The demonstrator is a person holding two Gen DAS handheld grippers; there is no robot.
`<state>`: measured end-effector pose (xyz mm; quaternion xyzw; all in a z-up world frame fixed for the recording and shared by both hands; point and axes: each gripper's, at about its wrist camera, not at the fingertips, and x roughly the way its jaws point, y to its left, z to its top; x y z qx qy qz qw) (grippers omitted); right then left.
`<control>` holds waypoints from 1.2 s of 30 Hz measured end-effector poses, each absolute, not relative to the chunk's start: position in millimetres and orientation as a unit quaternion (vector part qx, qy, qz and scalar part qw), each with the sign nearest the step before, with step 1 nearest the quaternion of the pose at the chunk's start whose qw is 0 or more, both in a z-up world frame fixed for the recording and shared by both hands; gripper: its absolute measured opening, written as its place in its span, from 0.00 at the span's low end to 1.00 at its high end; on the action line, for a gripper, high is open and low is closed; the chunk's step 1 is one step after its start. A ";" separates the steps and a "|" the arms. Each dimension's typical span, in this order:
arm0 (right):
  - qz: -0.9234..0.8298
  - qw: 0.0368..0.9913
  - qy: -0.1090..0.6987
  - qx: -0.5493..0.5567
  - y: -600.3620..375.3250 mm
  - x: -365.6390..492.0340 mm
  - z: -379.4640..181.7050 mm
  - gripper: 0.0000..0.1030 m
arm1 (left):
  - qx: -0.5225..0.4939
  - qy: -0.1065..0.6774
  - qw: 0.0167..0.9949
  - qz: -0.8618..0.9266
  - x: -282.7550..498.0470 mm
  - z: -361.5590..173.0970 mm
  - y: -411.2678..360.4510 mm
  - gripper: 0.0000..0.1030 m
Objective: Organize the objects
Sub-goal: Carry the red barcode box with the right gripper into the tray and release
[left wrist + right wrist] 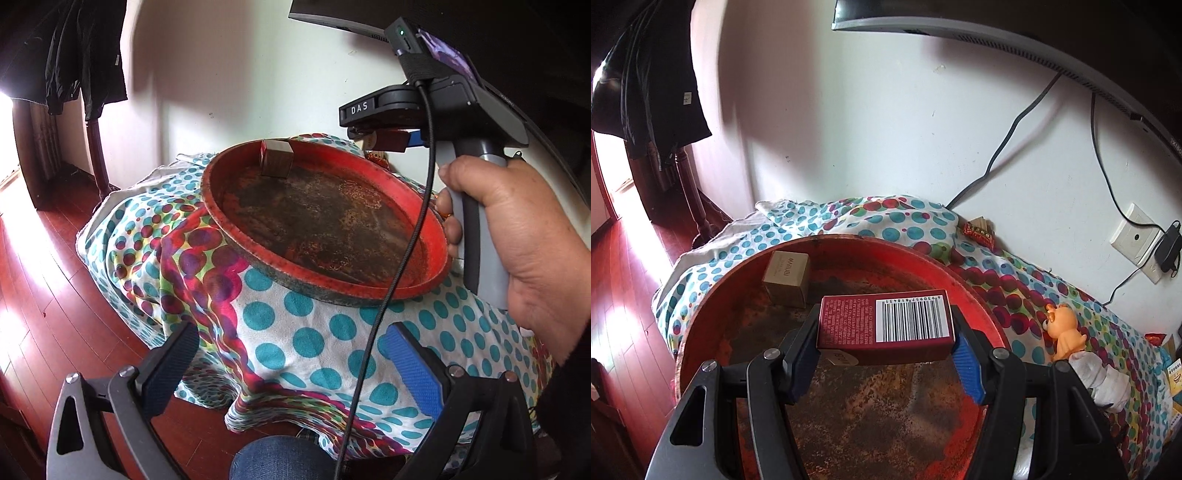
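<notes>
A round red tray point(430, 243) point(701, 314) with a worn dark floor rests on the dotted cloth. A small tan box point(277, 159) point(786, 277) stands at the tray's far left rim. My right gripper point(886, 339) is shut on a dark red box point(882, 325) with a barcode, held crosswise above the tray's middle. In the left wrist view that gripper point(384, 138) hangs over the tray's far right rim, gripped by a hand point(517, 236). My left gripper point(291, 365) stands open over the cloth in front of the tray, with nothing between its pads.
An orange toy animal point(1065, 330) and a white sock point(1104, 380) lie on the cloth right of the tray. A red packet point(979, 230) sits by the wall. Cables and a wall socket point(1136, 240) are at the right. Red wood floor point(48, 295) lies left.
</notes>
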<state>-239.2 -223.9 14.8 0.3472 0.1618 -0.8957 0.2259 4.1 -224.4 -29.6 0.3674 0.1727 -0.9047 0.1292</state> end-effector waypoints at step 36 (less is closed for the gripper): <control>-0.801 0.317 0.253 0.441 -315.3 -223.3 -65.7 0.60 | 0.376 0.216 0.124 -0.893 4.1 -35.4 -237.7 1.00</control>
